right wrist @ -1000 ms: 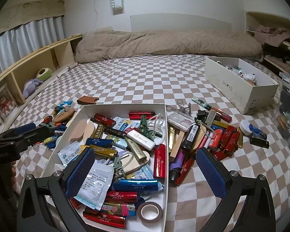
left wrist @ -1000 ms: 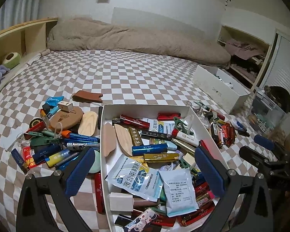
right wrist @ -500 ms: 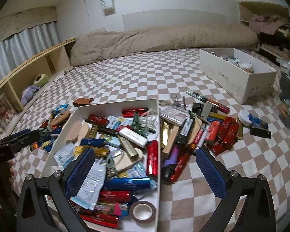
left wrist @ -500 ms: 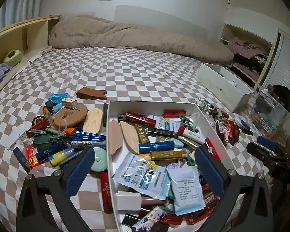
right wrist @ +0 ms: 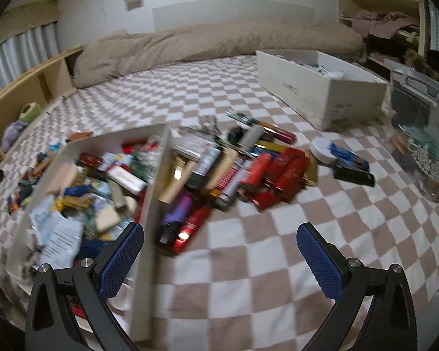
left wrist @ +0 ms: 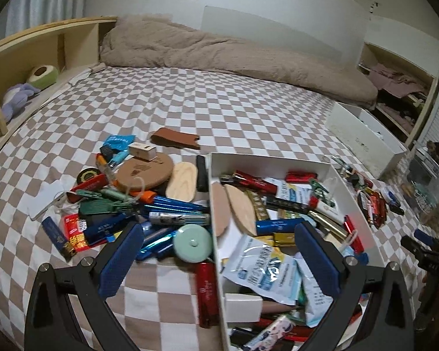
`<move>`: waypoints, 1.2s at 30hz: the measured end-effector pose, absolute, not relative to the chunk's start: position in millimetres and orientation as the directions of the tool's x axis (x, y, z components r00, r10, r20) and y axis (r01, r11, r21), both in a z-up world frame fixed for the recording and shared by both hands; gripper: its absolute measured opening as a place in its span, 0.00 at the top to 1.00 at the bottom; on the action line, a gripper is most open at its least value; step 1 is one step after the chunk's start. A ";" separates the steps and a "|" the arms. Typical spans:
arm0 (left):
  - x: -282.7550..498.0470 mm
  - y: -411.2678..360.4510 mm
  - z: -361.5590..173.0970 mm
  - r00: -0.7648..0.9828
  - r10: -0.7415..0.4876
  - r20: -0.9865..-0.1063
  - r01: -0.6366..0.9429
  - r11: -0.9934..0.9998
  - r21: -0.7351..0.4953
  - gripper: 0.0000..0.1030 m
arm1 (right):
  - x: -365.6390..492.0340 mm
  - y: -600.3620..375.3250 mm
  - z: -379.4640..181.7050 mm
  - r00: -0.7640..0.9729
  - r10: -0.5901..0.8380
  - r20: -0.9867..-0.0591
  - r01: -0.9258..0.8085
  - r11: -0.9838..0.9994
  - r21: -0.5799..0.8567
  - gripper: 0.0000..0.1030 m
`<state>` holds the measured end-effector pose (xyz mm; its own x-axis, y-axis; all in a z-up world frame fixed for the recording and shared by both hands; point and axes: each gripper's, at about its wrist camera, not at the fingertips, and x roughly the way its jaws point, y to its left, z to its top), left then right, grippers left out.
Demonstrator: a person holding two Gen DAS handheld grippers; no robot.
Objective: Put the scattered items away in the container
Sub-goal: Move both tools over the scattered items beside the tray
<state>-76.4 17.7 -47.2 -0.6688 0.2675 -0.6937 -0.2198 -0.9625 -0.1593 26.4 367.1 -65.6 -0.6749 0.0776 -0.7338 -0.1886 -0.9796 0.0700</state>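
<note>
**Both tools empty, clutter heaped on either side of the box**

The white open box sits on the checkered bed, already crowded with sachets, tubes and lighters. The left tool hangs released and empty over the box's left wall, above a mint round case and a red lighter lying just outside that wall. The right tool is likewise spread wide with nothing in it, over bare bedspread to the right of the box; a pile of red lighters and a purple tube lies just beside that wall.

Risks, as I judge them: the soft bedding gives under pressure, so a downward grab may bunch cloth between the pads. Packed, overlapping items invite pinching two at once. The right view is blurred, so aim there is uncertain, and either tool could knock the thin box wall.
</note>
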 end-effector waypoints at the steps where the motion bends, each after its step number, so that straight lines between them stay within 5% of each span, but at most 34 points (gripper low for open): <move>1: -77.8 16.2 -48.6 -0.666 0.265 -0.697 -0.215 -0.963 -0.161 0.00 | 27.1 370.9 -68.8 -0.669 0.087 -0.738 -0.196 -0.979 0.062 0.00; 12: -87.2 13.6 -62.7 -0.651 0.235 -0.721 -0.192 -0.971 -0.143 0.00 | 28.2 415.4 -113.1 -0.586 0.181 -0.790 -0.294 -0.956 -0.001 0.00; 21: -97.3 -3.0 -62.6 -0.652 0.195 -0.733 -0.171 -0.979 -0.109 0.00 | 18.8 434.4 -119.2 -0.592 0.140 -0.794 -0.340 -0.936 0.088 0.00; 36: -100.4 -69.2 -83.3 -0.631 0.155 -0.760 -0.032 -0.984 -0.174 0.00 | -124.0 384.2 -99.8 -0.426 0.099 -0.899 -0.244 -0.970 0.008 0.00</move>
<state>-100.4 -69.2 -83.3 -0.6310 0.1552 -0.7601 -0.0319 -0.9842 -0.1744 -124.0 384.2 -99.8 -0.4264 0.0995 -0.8991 -0.2437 -0.9698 0.0083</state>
